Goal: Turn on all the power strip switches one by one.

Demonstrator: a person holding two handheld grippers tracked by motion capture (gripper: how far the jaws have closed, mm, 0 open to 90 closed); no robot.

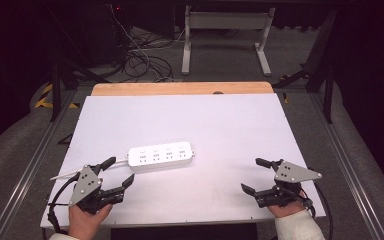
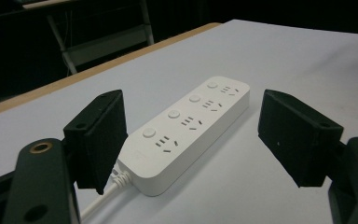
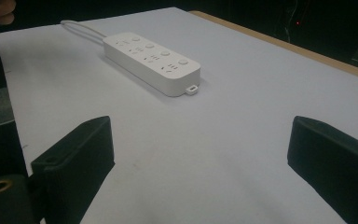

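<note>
Flanking the white power strip [image 1: 161, 156], both wide-jawed grippers, left [image 1: 119, 173] nearest

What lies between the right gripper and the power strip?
Nothing: between the right gripper and the power strip is bare white table, in the high view.

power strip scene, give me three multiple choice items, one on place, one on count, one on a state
1. Where does the power strip lie?
A. on the white table top, nearer the left gripper
B. on the floor
C. between the jaws of the right gripper

2. How many round buttons does the strip carry?
A. two
B. four
C. six

3. How do the left gripper's jaws stand?
A. shut on the cord
B. shut on the strip
C. open, holding nothing

Answers: 1 A, the high view shows it just beyond the left gripper. 2 B, the left gripper view shows four in a row. 3 C, both pads stand apart, clear of the strip.
</note>
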